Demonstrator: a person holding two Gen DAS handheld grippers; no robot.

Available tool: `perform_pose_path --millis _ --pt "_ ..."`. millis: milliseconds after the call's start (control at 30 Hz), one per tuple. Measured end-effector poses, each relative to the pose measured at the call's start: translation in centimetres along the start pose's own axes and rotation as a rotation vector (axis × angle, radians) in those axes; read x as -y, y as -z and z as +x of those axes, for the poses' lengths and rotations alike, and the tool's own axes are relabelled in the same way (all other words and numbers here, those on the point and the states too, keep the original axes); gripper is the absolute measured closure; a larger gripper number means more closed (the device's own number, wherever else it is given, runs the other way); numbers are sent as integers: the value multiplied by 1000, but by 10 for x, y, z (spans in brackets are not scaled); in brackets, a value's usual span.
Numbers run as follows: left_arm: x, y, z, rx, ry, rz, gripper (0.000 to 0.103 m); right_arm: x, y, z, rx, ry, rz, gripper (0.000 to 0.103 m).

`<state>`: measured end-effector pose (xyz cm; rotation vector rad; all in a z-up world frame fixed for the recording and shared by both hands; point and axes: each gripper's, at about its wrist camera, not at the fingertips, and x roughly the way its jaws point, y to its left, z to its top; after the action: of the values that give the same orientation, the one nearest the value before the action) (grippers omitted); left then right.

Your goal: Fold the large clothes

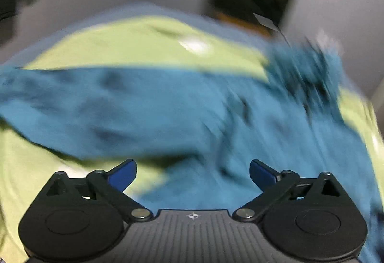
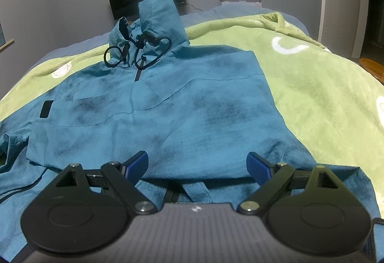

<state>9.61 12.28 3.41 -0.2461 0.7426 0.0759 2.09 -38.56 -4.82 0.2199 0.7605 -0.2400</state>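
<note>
item: teal hooded jacket (image 2: 182, 104), spread flat ahead of my right tongs (image 2: 196, 164) for folding; left tongs (image 1: 193, 173), both gaping, gripping nothing.

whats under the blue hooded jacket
The blue hooded jacket lies spread on a green blanket, which shows around it. A darker blue sheet shows beyond the blanket's far edge. What lies directly beneath the jacket is covered.

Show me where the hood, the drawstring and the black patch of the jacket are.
hood (image 2: 158, 13): right wrist view, on its upright back panel.
drawstring (image 2: 109, 53): right wrist view, on the left loop of the cord.
black patch (image 2: 46, 108): right wrist view, middle of the patch on the jacket's left side.
</note>
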Motion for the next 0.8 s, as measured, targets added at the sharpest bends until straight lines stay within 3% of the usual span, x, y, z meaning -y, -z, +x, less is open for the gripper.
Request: perform_pose_path --millis 167,333,467,567,800 --pt "-79 -35 8 85 -212 -94 1 -2 -1 3 -12 5 -11 14" --pt "-150 -41 17 115 -378 -201 1 -4 -2 5 -25 12 -18 14" --pt "-195 -39 30 73 -432 -271 7 -7 -2 8 -37 19 -26 14" --pt "-205 -38 41 38 -461 -240 11 -8 -2 10 -47 23 -34 14" --pt "-218 -39 68 4 -515 -188 11 -11 -3 13 -59 32 -51 14"
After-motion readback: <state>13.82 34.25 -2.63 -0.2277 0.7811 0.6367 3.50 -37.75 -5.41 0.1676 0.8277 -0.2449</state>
